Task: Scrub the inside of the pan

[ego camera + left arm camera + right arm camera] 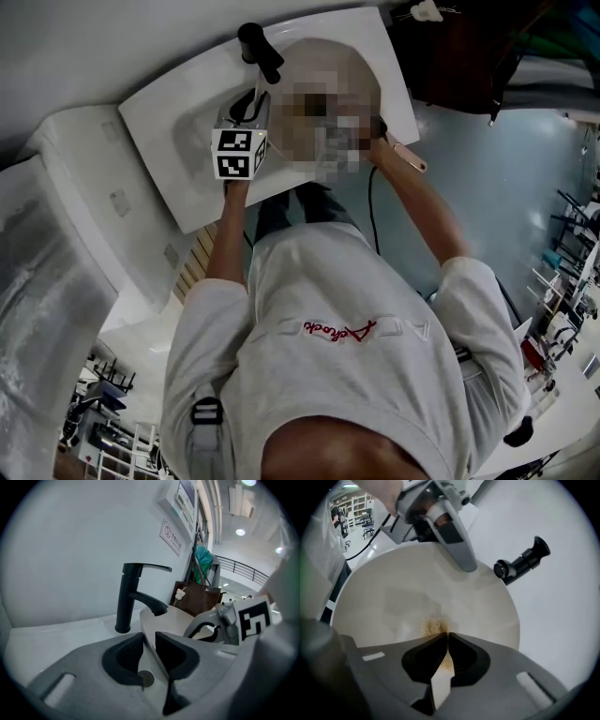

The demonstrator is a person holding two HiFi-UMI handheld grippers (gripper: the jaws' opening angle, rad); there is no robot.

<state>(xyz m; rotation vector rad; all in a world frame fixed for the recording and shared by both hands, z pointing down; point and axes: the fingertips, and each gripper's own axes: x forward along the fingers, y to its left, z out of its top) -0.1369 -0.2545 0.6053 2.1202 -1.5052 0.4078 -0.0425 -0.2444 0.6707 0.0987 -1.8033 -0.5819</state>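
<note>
The pale pan [417, 597] is over the white sink [178, 122], just beside the black faucet [129, 597]. The left hand-held gripper [149, 641] is clamped on its thin rim. The right hand-held gripper [446, 637] has its jaws closed tip to tip at a brownish speckled patch [432, 626] inside the pan.

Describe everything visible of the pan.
The round cream-coloured pan looks smooth inside, with a grainy brown patch low on its floor. It is held tilted over the white sink, near the black faucet. The left gripper clamps its rim; the right gripper has its fingers together at the patch.
</note>
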